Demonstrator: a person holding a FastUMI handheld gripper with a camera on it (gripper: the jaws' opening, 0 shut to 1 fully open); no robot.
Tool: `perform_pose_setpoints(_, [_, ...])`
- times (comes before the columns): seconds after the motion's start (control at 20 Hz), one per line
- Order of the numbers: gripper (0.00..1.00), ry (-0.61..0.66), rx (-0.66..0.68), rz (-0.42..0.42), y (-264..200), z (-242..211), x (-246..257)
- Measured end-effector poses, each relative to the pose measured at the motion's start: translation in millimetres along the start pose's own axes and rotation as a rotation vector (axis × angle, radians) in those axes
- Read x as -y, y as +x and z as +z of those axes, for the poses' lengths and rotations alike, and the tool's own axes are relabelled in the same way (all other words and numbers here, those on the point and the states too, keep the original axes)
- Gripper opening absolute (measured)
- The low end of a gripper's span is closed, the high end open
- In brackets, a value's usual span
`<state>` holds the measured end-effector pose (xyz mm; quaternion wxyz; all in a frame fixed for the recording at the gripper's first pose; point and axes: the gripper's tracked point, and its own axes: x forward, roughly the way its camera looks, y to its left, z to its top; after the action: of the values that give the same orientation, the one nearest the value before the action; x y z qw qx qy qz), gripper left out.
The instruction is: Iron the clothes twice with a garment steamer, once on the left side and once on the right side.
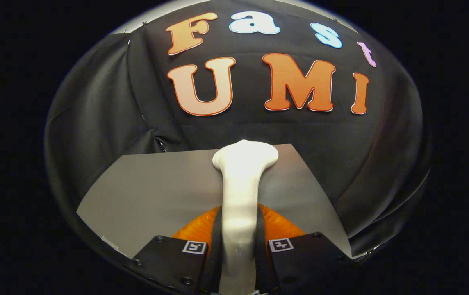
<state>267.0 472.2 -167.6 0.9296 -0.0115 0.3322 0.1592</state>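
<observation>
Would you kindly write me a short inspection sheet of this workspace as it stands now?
Surface: grey table, bare where visible.
Job's things: white garment steamer, handle between the fingers, head pointing ahead over the table; something orange under it, just ahead of the fingers, cannot tell what.
Clutter: nothing seen.
Grippers: hand-held gripper, both fingers closed on the steamer's handle.
Cables: nothing seen.
Surroundings: black cloth wall beyond the table.
</observation>
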Motion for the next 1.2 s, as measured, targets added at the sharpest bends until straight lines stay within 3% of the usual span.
perform_pose_setpoints(0.25, [0.41, -0.078, 0.099, 0.079, -21.2, 12.8, -20.1])
perform_pose_setpoints(0.45, [0.41, -0.129, 0.169, 0.147, -64.8, 25.5, -41.6])
perform_pose_setpoints(0.85, [0.41, -0.196, 0.4, 0.352, -228.7, 31.9, -63.2])
perform_pose_setpoints(1.2, [0.41, -0.218, 0.511, 0.426, -335.1, 26.4, -9.6])
